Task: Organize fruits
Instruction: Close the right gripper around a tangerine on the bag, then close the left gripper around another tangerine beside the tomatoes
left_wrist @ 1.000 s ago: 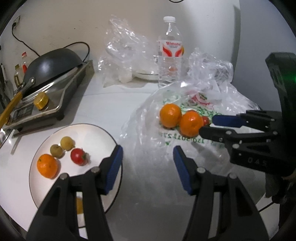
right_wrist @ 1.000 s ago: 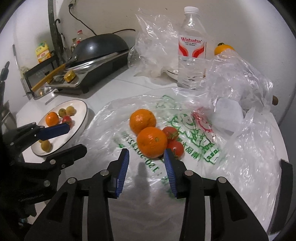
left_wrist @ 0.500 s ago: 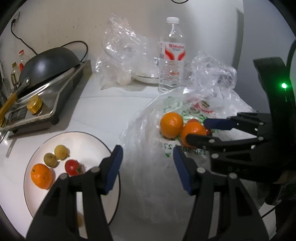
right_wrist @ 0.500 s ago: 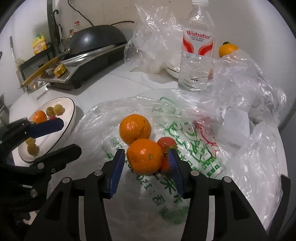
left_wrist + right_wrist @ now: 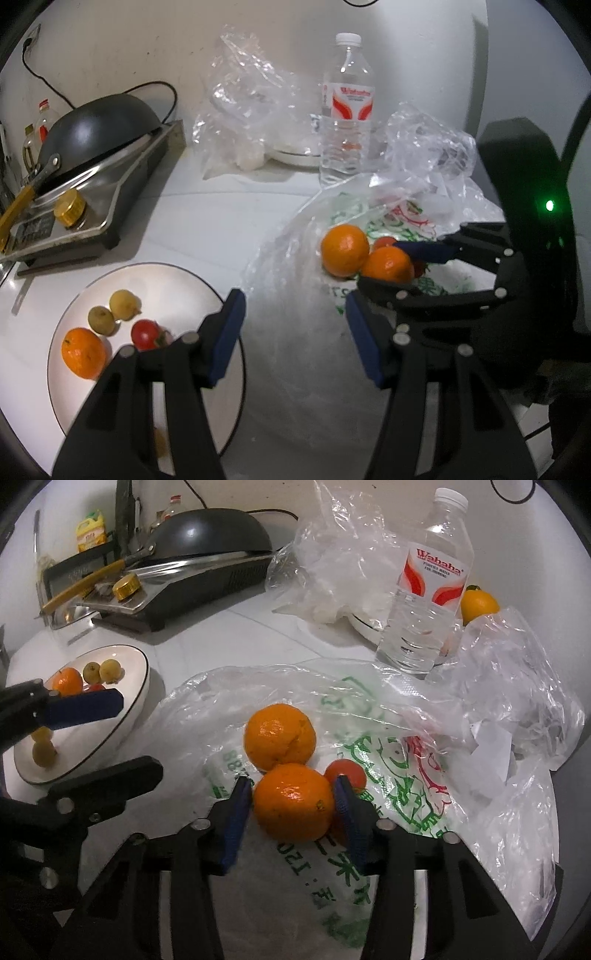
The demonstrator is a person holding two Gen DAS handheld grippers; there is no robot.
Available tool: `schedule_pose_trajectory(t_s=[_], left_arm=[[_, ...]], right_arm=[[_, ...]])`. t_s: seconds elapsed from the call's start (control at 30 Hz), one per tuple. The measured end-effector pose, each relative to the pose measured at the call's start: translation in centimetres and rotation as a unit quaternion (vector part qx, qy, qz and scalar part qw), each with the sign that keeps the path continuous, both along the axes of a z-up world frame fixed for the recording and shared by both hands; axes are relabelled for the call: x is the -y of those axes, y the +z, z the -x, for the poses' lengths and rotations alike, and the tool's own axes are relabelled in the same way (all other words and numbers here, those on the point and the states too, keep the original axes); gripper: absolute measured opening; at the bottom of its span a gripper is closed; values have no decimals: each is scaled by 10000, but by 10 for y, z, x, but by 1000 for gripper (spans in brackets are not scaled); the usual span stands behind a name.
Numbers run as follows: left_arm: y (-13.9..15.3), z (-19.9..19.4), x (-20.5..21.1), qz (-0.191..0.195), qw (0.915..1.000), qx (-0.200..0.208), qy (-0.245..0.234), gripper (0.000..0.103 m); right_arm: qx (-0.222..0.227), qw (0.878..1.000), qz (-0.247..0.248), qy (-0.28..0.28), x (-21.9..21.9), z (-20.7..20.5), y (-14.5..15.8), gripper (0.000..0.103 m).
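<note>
A white bench [image 5: 229, 635] holds a plate [image 5: 177, 280] on the left and a flattened plastic bag [image 5: 369, 716] on the right. The plate already carries an orange [image 5: 83, 352], a tomato [image 5: 144, 334] and two small yellow-green fruits.

On the bag lie two oranges touching each other, with a red tomato [image 5: 345, 771] tucked beside them.

The right gripper [image 5: 293, 801] has come forward and down over the last second, so the near orange [image 5: 293, 803] now sits between its blue pads instead of ahead of them. Its jaws are closing on that orange; the pads stand right at the fruit's sides, the right pad squeezed between orange and tomato. Whether they press yet is hard to tell.

The far orange [image 5: 280, 734] rests just behind, touching the near one.

The left gripper [image 5: 293, 332] hovers open and empty between plate and bag, much as before.

This looks like the start of a pick: the near orange is likely the next fruit bound for the plate. The tomato could get nudged or pinched.
</note>
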State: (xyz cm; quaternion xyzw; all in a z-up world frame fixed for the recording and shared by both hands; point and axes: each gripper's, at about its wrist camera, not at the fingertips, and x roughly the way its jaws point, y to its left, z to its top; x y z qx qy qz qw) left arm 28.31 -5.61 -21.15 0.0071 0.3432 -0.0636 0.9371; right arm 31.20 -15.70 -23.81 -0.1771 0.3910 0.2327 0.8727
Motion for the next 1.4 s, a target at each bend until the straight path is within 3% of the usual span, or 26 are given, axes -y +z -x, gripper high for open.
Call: schedule_pose_trajectory(t_s=[0.6,1.4], left_arm=[[7,-8,33,-171,9995,19,-251,58],[-14,-72,69,-755,9961,-330,-327,58]], right_arm=[[156,9979,-618,-111,54,13,28,45],[81,9945,-999,-292,100,-8,26,46]])
